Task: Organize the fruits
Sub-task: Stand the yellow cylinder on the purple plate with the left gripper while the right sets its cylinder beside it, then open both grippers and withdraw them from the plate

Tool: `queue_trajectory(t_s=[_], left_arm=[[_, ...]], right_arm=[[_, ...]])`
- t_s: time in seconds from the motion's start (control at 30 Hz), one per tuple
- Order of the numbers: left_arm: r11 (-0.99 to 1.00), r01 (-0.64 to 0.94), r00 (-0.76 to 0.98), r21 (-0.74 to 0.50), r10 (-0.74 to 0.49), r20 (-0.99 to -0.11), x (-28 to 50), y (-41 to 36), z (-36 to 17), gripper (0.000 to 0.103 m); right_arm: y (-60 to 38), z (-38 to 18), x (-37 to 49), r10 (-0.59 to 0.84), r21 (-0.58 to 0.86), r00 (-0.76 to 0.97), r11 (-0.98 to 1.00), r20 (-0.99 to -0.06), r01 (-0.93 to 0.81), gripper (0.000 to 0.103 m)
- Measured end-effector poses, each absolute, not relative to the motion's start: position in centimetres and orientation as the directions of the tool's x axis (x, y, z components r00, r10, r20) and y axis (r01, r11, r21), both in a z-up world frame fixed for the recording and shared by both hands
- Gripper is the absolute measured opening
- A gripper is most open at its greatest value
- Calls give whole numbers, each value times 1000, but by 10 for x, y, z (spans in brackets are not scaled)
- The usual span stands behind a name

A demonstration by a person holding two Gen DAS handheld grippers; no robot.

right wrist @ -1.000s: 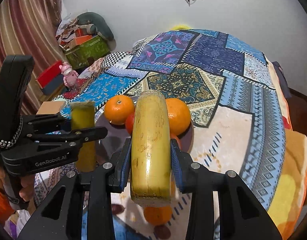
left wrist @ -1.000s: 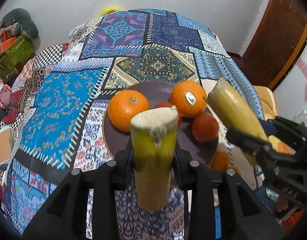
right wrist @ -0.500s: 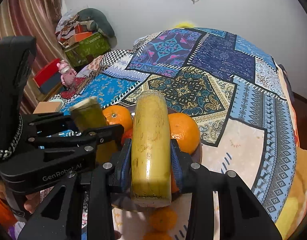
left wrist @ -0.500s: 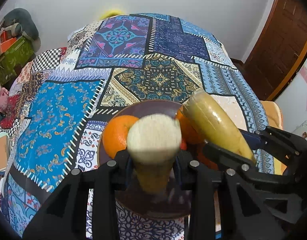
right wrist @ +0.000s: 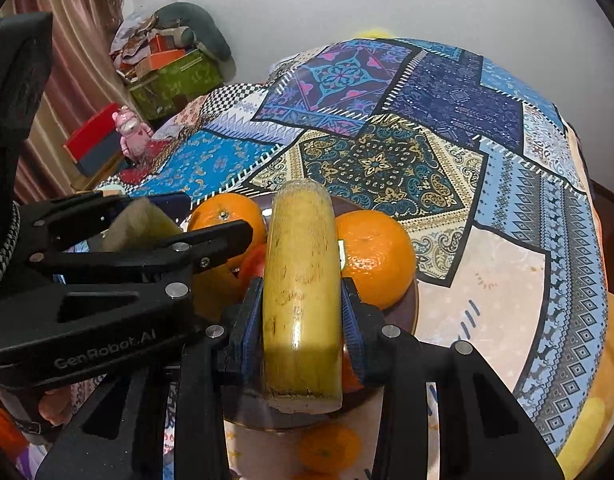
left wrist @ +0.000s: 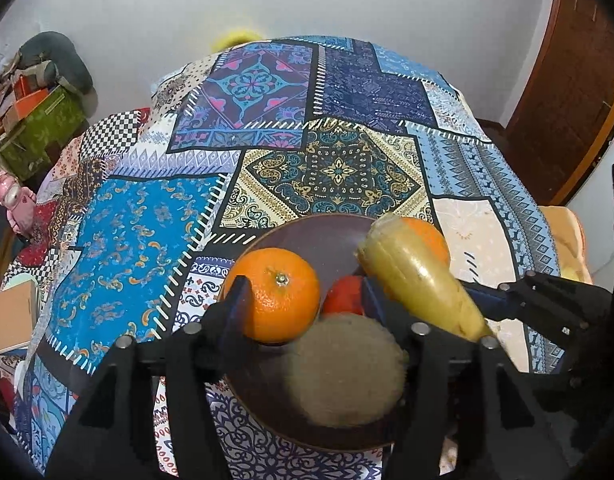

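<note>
The left tongs (left wrist: 307, 300) have just been opening; their jaws stand wide, and a blurred yellow-green cylinder (left wrist: 343, 368) with a rough, fibrous cut end lies between them, over the round dark plate (left wrist: 319, 236). The right tongs (right wrist: 303, 312) hold a smooth, glossy yellow cylinder (right wrist: 301, 288) above the plate. Round oranges (left wrist: 277, 294) with dimpled skin lie on the plate, which is on a patchwork bed cover (left wrist: 327, 120).

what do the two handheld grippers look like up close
Both are matte black plastic with angular, open-framed fingers, silver screw heads and blue ribbed pads. The left gripper bears white "GenRobot.AI" lettering and a braided black-and-white cord at its handle. The right gripper matches it.
</note>
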State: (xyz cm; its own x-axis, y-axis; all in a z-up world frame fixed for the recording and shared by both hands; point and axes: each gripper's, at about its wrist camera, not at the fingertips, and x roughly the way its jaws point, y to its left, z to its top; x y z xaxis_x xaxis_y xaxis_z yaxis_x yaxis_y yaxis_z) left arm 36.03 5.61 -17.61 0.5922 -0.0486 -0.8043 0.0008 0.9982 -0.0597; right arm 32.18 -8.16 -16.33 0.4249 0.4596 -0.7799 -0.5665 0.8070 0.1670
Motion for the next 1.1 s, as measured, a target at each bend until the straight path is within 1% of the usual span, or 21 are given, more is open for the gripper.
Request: queue_trajectory(t_s=[0.07, 0.13, 0.47, 0.73, 0.87, 1.1], left_arm=[[998, 2, 599, -60, -49, -800, 359, 56, -174, 62], [998, -3, 604, -67, -52, -795, 357, 58, -171, 63], [997, 0, 627, -82, -64, -776, 336, 63, -153, 63], [998, 14, 650, -59, -54, -758, 303, 61, -133, 65], [997, 13, 655, -70, -62, -753, 287, 64, -127, 67], [997, 14, 633, -79, -69, -771, 257, 64, -135, 69]], right_arm=[[-82, -160, 321, 472, 176, 424, 801, -773, -572, 35], [-82, -155, 318, 467, 156, 442, 802, -766, -576, 35], [-99, -136, 306, 462, 140, 485, 815, -743, -563, 35], [-124, -119, 283, 450, 122, 522, 829, -724, -546, 35], [-138, -117, 268, 448, 129, 531, 837, -720, -531, 40], [-155, -129, 244, 427, 128, 519, 847, -740, -515, 42]])
